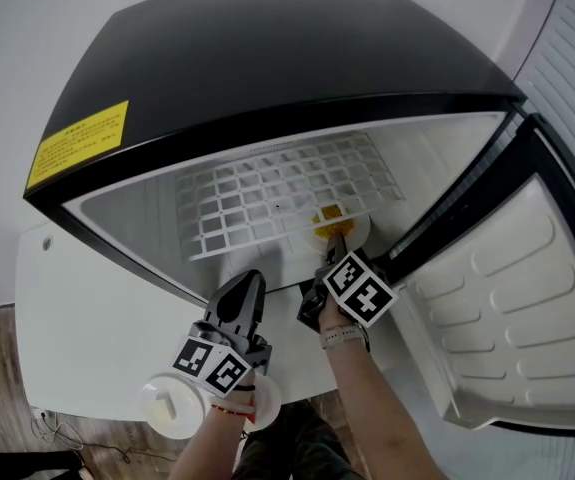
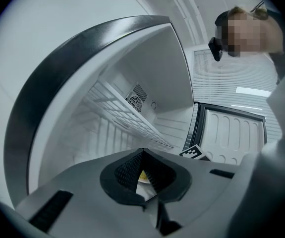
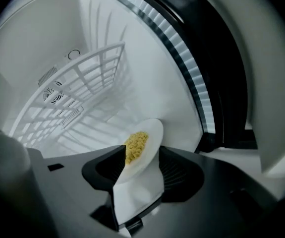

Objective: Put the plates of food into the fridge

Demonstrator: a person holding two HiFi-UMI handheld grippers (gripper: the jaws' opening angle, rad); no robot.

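Observation:
The black fridge stands with its door swung open to the right. A white plate of yellow food sits low inside, under the white wire shelf. My right gripper reaches in to it. In the right gripper view the plate lies between the spread jaws of that gripper, with gaps beside its rim, so the gripper is open. My left gripper hovers at the fridge's front edge, its tips together and empty. In the left gripper view its jaws point into the fridge.
A white table stands in front of the fridge. At its near edge is a plate with pale food, and another plate with something red shows under my left hand. The fridge's back wall has a vent.

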